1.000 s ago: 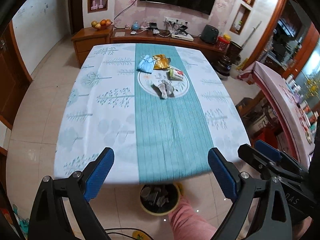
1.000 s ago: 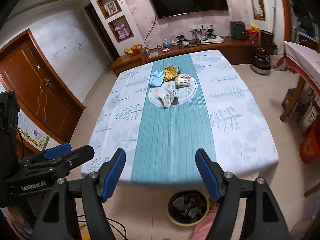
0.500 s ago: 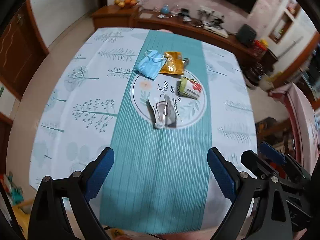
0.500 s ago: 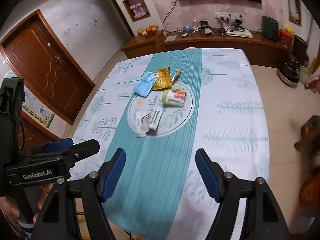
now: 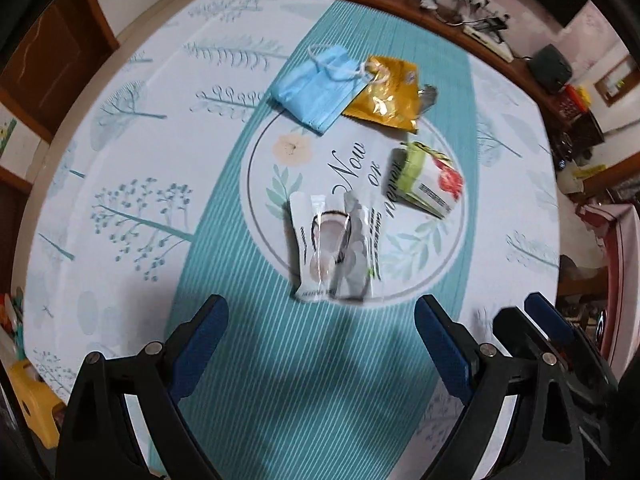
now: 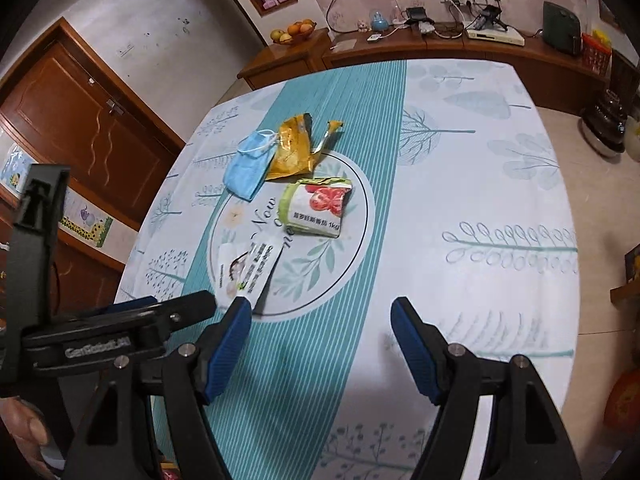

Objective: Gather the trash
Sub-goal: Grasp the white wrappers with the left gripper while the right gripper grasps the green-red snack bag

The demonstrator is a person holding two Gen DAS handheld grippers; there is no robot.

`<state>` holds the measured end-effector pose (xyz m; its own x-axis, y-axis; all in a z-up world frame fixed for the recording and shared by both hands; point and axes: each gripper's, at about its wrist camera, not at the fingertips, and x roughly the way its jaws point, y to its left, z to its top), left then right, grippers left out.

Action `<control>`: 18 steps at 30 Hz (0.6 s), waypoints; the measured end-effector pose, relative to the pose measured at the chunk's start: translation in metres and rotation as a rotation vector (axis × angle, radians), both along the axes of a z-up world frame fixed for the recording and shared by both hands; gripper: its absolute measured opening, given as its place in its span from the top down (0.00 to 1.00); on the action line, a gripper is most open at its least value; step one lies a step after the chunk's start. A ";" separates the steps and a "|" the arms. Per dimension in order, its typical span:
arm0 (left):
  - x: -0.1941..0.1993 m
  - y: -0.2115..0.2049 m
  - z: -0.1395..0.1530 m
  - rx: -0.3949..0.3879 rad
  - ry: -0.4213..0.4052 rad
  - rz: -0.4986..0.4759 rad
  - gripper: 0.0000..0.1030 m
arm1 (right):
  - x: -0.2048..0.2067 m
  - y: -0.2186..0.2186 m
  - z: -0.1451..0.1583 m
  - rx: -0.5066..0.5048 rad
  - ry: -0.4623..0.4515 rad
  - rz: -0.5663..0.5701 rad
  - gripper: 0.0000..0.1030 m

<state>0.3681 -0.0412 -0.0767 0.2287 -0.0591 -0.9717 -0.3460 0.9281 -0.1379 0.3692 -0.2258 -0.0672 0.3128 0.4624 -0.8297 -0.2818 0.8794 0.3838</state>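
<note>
Trash: four pieces lie loose on the round printed medallion at the middle of the worktop, none of them held.
Worktop (image 5: 120, 184): wide, covered by a white cloth with tree prints and a teal striped band running near to far down its middle.
Left gripper (image 5: 320, 334): over the near part of the teal band, jaws spread wide with nothing between them, blue pads just short of the white packets.
Right gripper (image 6: 320, 322): to the right of the left one, jaws also spread and empty, above the near right rim of the medallion.
Face mask (image 5: 316, 88): blue, folded, at the far left of the pile, its white loop lying over the yellow wrapper.
Yellow wrapper (image 5: 386, 98): shiny, torn open, just right of the mask and touching it.
Green-and-white pouch (image 6: 316, 208): red tomato print, puffed up, right of the medallion's middle, apart from the other pieces.
White packets (image 5: 334, 252): two flat sachets overlapping, nearest to the grippers, on the near left of the medallion.
</note>
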 end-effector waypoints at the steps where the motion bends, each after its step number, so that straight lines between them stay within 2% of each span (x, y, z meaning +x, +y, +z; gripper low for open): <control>1: 0.005 0.000 -0.006 0.002 0.012 0.007 0.10 | 0.005 0.000 -0.003 -0.001 0.001 0.002 0.29; 3: 0.016 0.001 -0.017 -0.001 0.034 0.022 0.11 | 0.012 0.001 -0.006 -0.002 0.002 0.005 0.29; 5: 0.024 0.002 -0.026 -0.005 0.053 0.033 0.17 | 0.020 0.001 -0.011 -0.006 0.003 0.008 0.29; 10: 0.039 -0.002 -0.049 -0.005 0.122 0.033 0.43 | 0.041 0.008 -0.022 -0.023 0.007 0.032 0.29; 11: 0.040 -0.003 -0.049 0.006 0.114 0.034 0.43 | 0.045 0.011 -0.024 -0.033 0.005 0.046 0.29; 12: 0.042 -0.005 -0.048 0.009 0.103 0.025 0.50 | 0.048 0.014 -0.025 -0.038 0.003 0.056 0.29; 14: 0.044 -0.006 -0.049 0.014 0.101 0.022 0.57 | 0.055 0.021 -0.027 -0.050 -0.004 0.093 0.29; 15: 0.045 -0.005 -0.048 0.010 0.092 0.023 0.67 | 0.058 0.024 -0.028 -0.059 -0.008 0.113 0.29; 16: 0.046 -0.004 -0.047 0.004 0.084 0.021 0.86 | 0.061 0.029 -0.029 -0.069 -0.015 0.136 0.29; 18: 0.046 0.000 -0.044 0.009 0.075 0.028 0.89 | 0.067 0.037 -0.029 -0.086 -0.033 0.180 0.29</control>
